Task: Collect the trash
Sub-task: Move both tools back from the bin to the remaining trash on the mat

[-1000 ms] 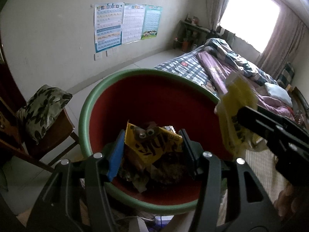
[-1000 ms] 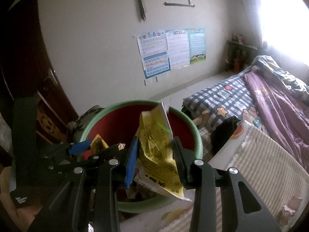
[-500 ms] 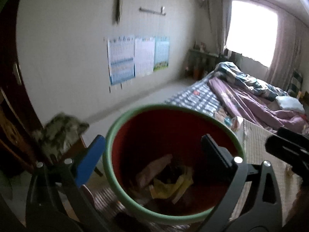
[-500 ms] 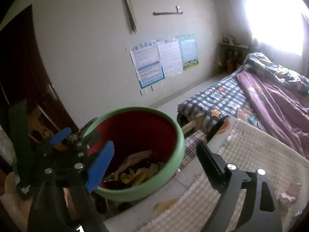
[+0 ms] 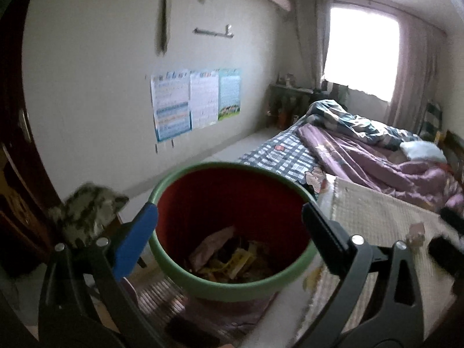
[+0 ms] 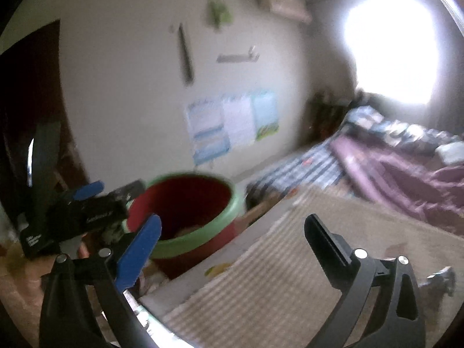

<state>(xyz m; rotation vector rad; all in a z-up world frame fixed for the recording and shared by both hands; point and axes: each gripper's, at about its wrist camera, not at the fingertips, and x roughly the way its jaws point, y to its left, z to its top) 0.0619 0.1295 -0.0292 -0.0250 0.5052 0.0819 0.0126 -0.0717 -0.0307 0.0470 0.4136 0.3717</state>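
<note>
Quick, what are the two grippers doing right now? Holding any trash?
Left gripper: open, jaws just opened, holding nothing.
Right gripper: open, jaws just opened, holding nothing.

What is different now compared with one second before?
Both grippers let go of their yellow wrappers, which now lie in the bin. The left gripper and the right gripper have just been opening, with nothing between the jaws now, and both drew back. The bin and the bed stayed in place.
</note>
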